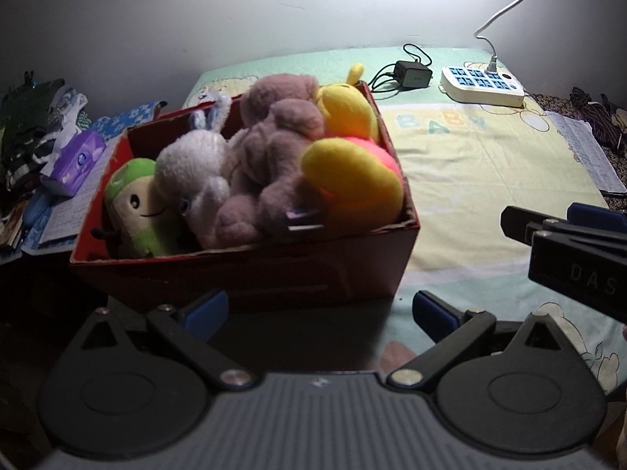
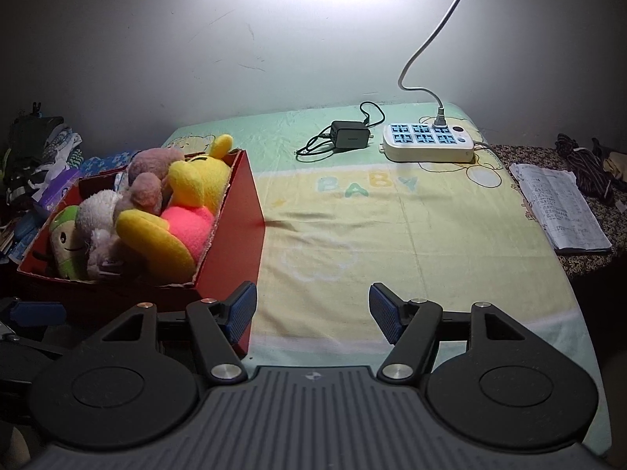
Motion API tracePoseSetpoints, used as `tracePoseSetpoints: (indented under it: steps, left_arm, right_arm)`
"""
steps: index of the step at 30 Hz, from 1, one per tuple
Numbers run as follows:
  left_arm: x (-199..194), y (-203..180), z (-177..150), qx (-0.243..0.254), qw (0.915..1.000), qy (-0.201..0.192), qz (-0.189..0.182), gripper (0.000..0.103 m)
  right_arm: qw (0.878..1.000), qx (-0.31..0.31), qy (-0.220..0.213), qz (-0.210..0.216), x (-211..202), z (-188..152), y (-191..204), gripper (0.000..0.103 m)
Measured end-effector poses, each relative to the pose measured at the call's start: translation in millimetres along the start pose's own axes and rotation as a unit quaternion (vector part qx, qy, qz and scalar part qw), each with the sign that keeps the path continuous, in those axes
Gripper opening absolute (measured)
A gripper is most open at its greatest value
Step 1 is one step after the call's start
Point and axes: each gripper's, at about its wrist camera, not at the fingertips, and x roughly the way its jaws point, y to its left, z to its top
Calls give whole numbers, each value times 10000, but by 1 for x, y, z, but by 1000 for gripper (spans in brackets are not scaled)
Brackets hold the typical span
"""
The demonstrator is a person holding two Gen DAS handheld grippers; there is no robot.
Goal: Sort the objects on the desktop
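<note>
A red box [image 1: 250,270] of plush toys [image 1: 274,156] sits at the table's [image 2: 431,235] left edge. Both the left gripper [image 1: 319,311] and the right gripper [image 2: 313,313] hover with jaws spread, holding nothing.

- Location type: home, bedroom-like room.
- Surface: "BABY"-printed cartoon cloth [image 2: 392,235] against a plain wall.
- Left edge: red box [image 2: 231,227] of plush toys [image 1: 274,149].
- Far edge: power strip [image 2: 429,143], charger [image 2: 348,135].
- Sides: piled clothes [image 1: 35,125].
</note>
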Motion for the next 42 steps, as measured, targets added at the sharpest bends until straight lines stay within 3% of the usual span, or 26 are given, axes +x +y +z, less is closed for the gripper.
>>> tracePoseSetpoints:
  steps: [22,28,42]
  left_arm:
    - [-14,95,29,-335,9987,-384,-50,102]
    - [-16,115,36,-409,9977,-508,171,102]
    - [4,151,51,-580,9979,-211,220,102]
  right_arm:
    - [9983,-106,-564,-91,-12,36,87,75]
    - [9983,-242,-534,-27,-6,44,111,75]
    - [9983,-294,-464,-177,8,68,149,76]
